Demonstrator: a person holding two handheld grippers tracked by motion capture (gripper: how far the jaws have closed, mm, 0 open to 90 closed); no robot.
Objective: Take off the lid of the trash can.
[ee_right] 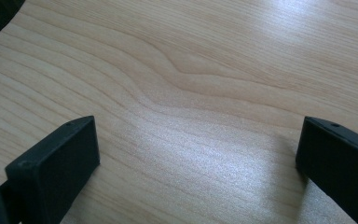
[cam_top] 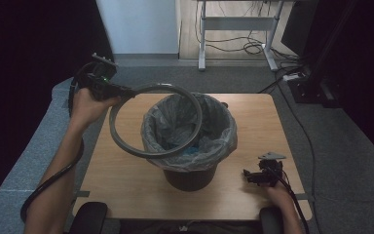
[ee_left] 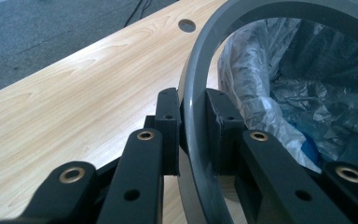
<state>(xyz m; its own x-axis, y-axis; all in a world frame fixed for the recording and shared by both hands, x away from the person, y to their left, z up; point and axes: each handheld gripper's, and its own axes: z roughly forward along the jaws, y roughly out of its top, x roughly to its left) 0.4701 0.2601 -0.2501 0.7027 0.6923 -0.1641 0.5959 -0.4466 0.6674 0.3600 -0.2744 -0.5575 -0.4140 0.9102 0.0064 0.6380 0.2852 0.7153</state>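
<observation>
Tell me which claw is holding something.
The left claw: its jaws clamp the grey ring held tilted over the bin. The right claw stands open over bare table.

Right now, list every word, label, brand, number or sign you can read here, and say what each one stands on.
None: no readable text in any view.
Grey ring, clamped in the left tongs: plain, no marking.
Bin liner and wooden table: no print or label.
Right tongs, open over the table: plain black.
</observation>
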